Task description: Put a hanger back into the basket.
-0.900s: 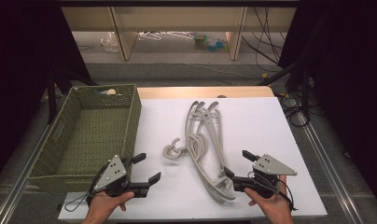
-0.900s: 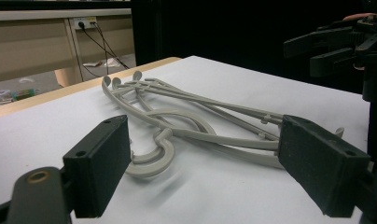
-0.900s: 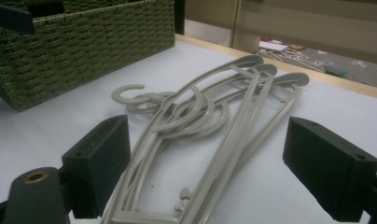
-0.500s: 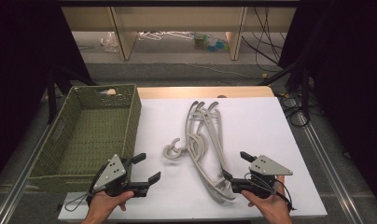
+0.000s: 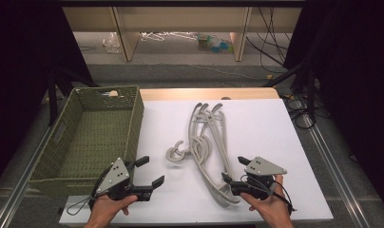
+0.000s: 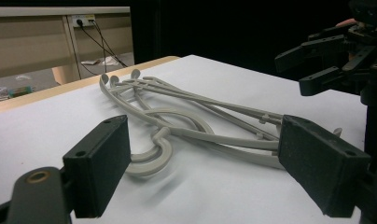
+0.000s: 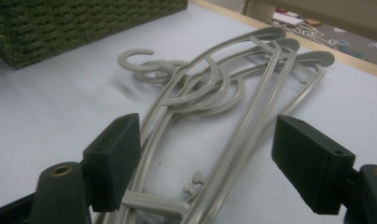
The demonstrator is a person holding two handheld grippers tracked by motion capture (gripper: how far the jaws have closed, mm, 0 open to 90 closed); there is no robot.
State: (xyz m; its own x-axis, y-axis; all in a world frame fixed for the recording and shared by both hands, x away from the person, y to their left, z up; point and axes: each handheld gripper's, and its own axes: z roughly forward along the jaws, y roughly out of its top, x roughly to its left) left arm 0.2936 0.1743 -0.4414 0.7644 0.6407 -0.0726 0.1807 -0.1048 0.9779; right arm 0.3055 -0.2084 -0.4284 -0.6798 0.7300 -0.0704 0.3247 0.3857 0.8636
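Straddling grey hangers (stacked): right gripper, agape

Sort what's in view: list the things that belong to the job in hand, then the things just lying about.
Part of the job:
grey hangers, stacked on the white table
right gripper, open at their near end
left gripper, open, apart from them

Lying about:
green woven basket
clutter on the floor beyond the table

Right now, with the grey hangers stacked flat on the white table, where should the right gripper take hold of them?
Probably at the near shoulder ends of the hangers, coming in low from the person's side. The right gripper stands open at that end, the bars running between its jaws. The hooks curl toward the basket, away from it.
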